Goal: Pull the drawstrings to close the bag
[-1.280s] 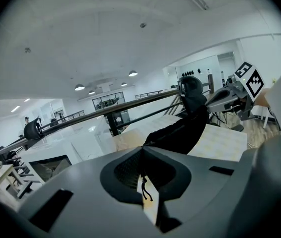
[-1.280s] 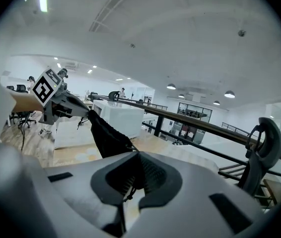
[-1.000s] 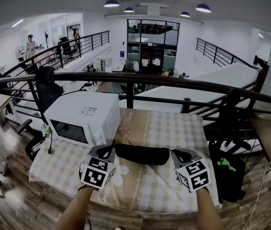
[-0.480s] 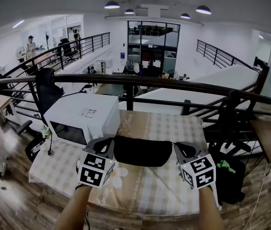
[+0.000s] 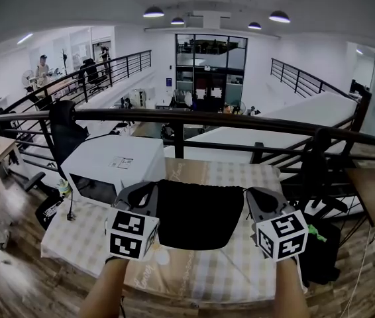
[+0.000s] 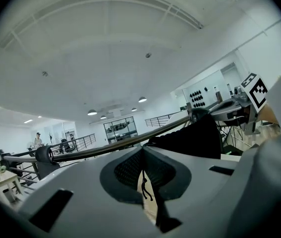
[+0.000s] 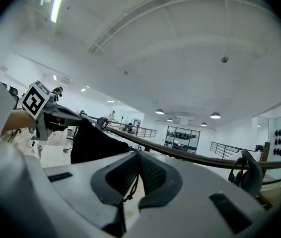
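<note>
1. Where the pads of the left gripper [image 6: 141, 155] met, they were clamped together on a thin dark cord, the left drawstring [image 6: 144, 188]. It came out of the seam between them and dangled in a small kink below. The pads were dark, finely ribbed rubber set in a smooth grey moulded shell.
2. The right gripper [image 7: 136, 162] was likewise pinched tight on the right drawstring [image 7: 129, 188]. This cord looked twisted or braided, and it hung limp beneath the pads.
3. The bag [image 5: 201, 214] was held between the two grippers with its upper corners at the jaw tips. It appeared to hang above the checked tablecloth [image 5: 81, 234] rather than lie on it.
   - It was black, matte, soft cloth.
   - It formed a roughly rectangular panel with rounded lower corners.
   - Faint puckering showed along the top hem in the head view.
4. Progress, as judged:
   - Both cords were caught and the bag was carried by them, so the grasping was done.
   - The mouth looked close to full width and only slightly gathered.
   - Drawing the cords outward to cinch it was yet to be done.
   - Whether the cords ran taut into the hem could not be told.
5. The surroundings:
   - The tablecloth was pale and flat, with a lighter band running down its middle.
   - A white, boxy microwave [image 5: 114, 167] with a hard casing and a dark door stood at the left rear.
   - A dark, rounded railing [image 5: 194, 116] ran behind the table.
</note>
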